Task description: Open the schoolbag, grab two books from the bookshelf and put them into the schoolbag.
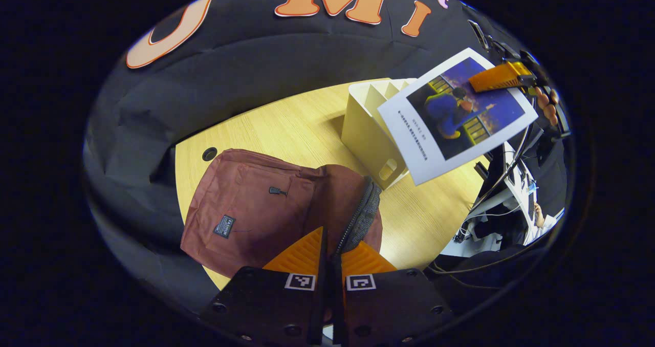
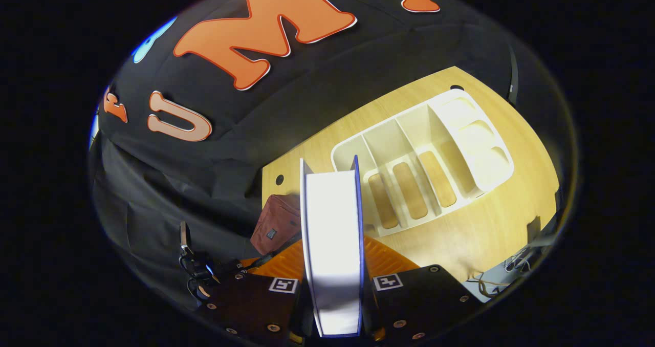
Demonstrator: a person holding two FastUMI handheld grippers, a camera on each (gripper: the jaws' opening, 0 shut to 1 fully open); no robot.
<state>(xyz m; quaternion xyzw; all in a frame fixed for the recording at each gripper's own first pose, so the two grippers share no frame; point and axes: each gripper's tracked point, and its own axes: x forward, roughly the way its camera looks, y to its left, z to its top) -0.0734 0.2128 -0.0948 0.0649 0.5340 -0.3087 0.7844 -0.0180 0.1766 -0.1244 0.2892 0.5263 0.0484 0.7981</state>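
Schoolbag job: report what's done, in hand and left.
Done: the schoolbag is unzipped, with the left gripper pinching its zipper edge. In hand: the right gripper holds a book above the empty bookshelf. Left: putting that book in the bag.

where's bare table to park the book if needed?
Bare wood: the table strip between the schoolbag and the bookshelf, and the near edge in front of the bookshelf. Crowded: the bag's open zipper, pinched by the left gripper. The right gripper holds the book.
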